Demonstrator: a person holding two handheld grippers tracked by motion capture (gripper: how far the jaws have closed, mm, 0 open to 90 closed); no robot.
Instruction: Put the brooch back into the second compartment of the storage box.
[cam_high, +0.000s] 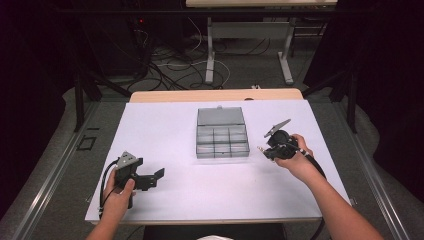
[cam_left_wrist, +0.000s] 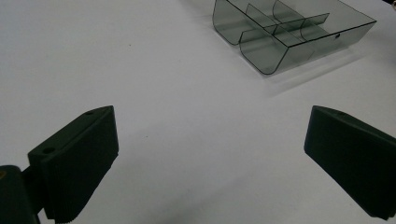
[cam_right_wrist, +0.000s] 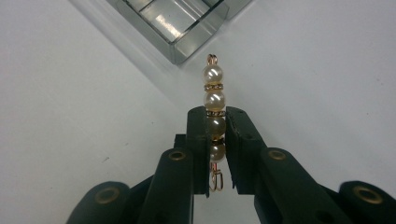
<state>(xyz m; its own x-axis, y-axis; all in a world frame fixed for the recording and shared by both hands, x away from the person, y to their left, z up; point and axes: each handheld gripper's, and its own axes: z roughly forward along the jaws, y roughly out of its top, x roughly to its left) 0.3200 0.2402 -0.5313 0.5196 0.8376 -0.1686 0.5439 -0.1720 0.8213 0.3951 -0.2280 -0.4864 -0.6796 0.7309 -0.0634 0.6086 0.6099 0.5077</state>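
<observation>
The white table (cam_high: 165, 190) carries a clear compartment box (cam_high: 222, 134) at its middle, lid laid back; the right gripper (cam_high: 263, 151) is held above the table just right of the box, its fingers (cam_right_wrist: 198, 140) clamped on a string of pearl beads (cam_right_wrist: 214, 100) that juts toward a box corner; the left gripper (cam_high: 156, 176) rests low at the near left, well apart from the box, fingers (cam_left_wrist: 77, 161) spread wide, nothing between them.
</observation>
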